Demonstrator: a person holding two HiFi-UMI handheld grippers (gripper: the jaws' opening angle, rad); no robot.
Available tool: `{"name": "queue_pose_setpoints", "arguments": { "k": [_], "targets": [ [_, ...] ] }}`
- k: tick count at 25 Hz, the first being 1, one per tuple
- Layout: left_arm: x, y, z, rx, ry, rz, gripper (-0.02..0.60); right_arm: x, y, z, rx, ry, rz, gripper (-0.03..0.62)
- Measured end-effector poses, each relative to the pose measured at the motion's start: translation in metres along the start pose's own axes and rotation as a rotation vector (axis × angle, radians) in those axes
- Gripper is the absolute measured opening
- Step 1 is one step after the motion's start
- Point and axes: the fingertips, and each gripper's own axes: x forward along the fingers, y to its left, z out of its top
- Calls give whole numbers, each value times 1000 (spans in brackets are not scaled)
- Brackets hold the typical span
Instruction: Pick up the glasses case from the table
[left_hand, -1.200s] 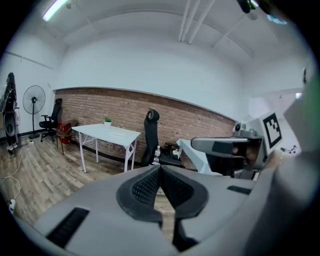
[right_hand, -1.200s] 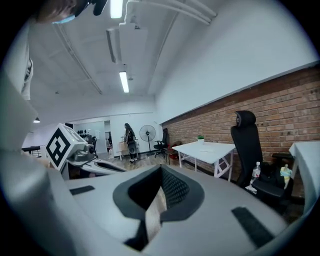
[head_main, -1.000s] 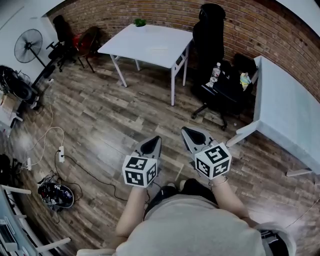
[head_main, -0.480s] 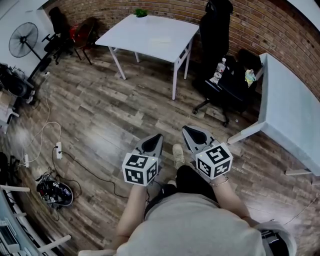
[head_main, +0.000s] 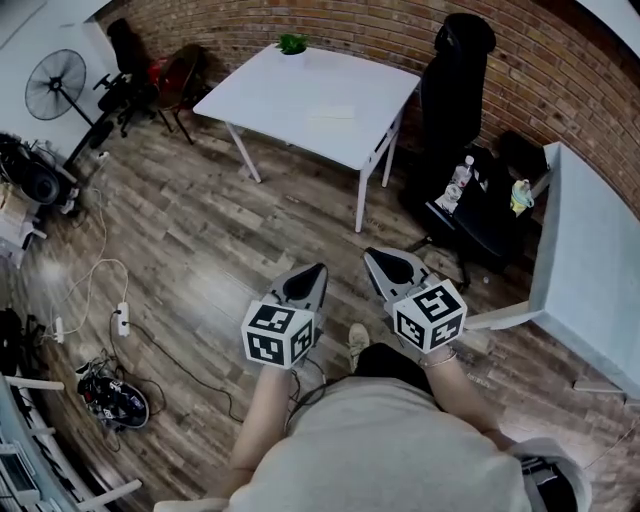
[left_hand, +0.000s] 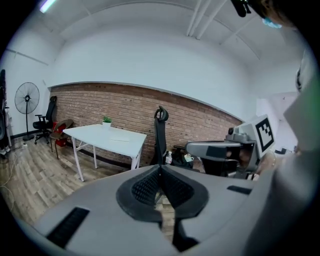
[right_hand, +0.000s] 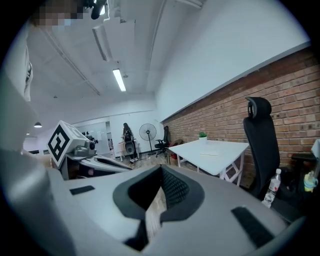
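Note:
A white table (head_main: 300, 95) stands across the wooden floor ahead of me, also in the left gripper view (left_hand: 95, 136) and the right gripper view (right_hand: 220, 150). A pale flat object (head_main: 333, 113) lies on it, too small to tell what it is. My left gripper (head_main: 312, 272) and right gripper (head_main: 372, 260) hang side by side in the air, well short of the table, both pointing toward it. Both are shut with nothing between the jaws, as the left gripper view (left_hand: 160, 167) and the right gripper view (right_hand: 161, 167) show.
A small green plant (head_main: 292, 44) sits at the table's far edge. A tall black office chair (head_main: 455, 75) stands to its right, and a low black seat holds a bottle (head_main: 458, 185). A second white table (head_main: 590, 260) is at the right. A fan (head_main: 55, 88) and floor cables (head_main: 122, 312) lie left.
The person has stepped forward, so the white table and black chair are nearer. Both grippers stay shut and side by side, carried forward together.

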Motion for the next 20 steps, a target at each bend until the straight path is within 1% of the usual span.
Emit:
{"name": "queue_pose_setpoints", "arguments": {
  "k": [4,7,11,16,20],
  "targets": [
    [42,27,28,-30,-23,32,8,32,-41,23,-22,-12,36,0],
    [64,37,35,-51,-24,42,8,48,-62,31,-14,-15,68,-2],
    [87,50,35,-76,7,37,8,67,-79,28,9,6,90,-1],
    [110,87,36,-103,42,57,8,94,-103,23,46,32,83,-2],
    [138,119,47,-107,51,39,8,122,-128,26,53,40,45,0]
  ]
}}
